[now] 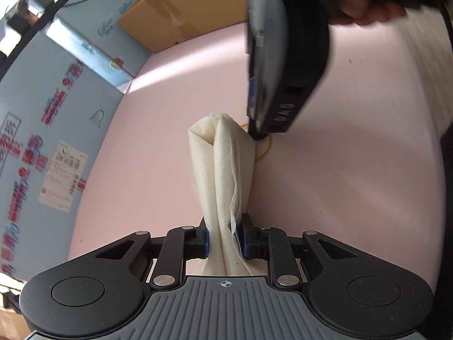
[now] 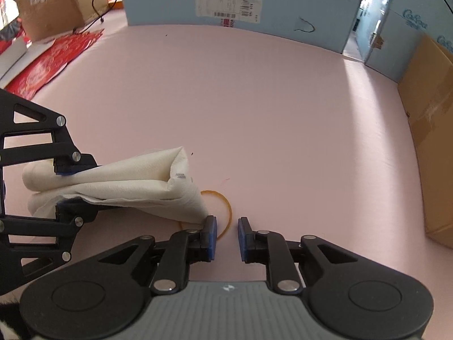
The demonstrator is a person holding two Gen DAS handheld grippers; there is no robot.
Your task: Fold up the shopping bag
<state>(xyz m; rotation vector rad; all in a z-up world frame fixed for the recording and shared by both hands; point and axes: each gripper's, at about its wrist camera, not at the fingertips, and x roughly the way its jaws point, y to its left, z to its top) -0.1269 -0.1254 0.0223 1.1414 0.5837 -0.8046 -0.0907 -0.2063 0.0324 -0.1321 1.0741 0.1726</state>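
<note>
A cream non-woven shopping bag (image 1: 223, 170), folded into a narrow bundle, lies lengthwise along the pink table (image 2: 254, 113). My left gripper (image 1: 225, 235) is shut on one end of it, and in the right wrist view it (image 2: 66, 187) comes in from the left. The bag's (image 2: 127, 187) far end rests on a yellow rubber band (image 2: 226, 201) lying flat on the table. My right gripper (image 2: 227, 226) stands open over the band, its left pad touching the bag's corner, with nothing pinched. In the left wrist view the right gripper (image 1: 259, 134) points down at the band (image 1: 267, 147).
A blue printed cardboard wall (image 2: 283, 5) closes the back of the table, and a brown carton (image 2: 430, 141) stands along the right side. Red printed paper (image 2: 48, 59), another carton (image 2: 56, 2) and a black cable (image 2: 97, 5) lie at the far left.
</note>
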